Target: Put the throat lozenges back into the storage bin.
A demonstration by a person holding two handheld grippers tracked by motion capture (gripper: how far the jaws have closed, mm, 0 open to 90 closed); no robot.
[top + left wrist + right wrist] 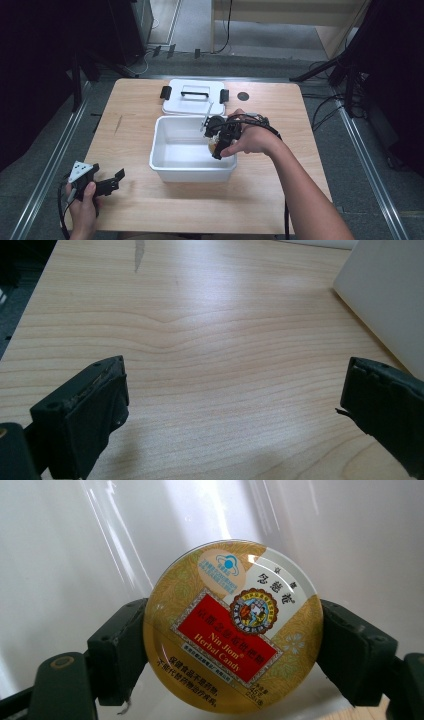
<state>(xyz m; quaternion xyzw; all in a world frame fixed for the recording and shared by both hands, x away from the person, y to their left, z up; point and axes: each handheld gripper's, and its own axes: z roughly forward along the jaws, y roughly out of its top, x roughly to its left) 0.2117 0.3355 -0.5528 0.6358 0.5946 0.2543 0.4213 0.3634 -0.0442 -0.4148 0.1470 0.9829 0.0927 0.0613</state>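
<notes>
The right gripper (232,645) is clamping the round candy tin (232,625) by its rim, hovering just above the white bin (165,170), while the left gripper (232,405) is gaping empty.

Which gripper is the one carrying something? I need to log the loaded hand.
The right gripper, over the white bin: its jaws clamp a round gold candy tin. The left gripper is open above the bare table.

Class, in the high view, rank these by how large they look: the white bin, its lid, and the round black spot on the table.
1. White bin, largest.
2. Lid, smaller, though it lies farther from the camera.
3. Round black spot, by far the smallest.
</notes>
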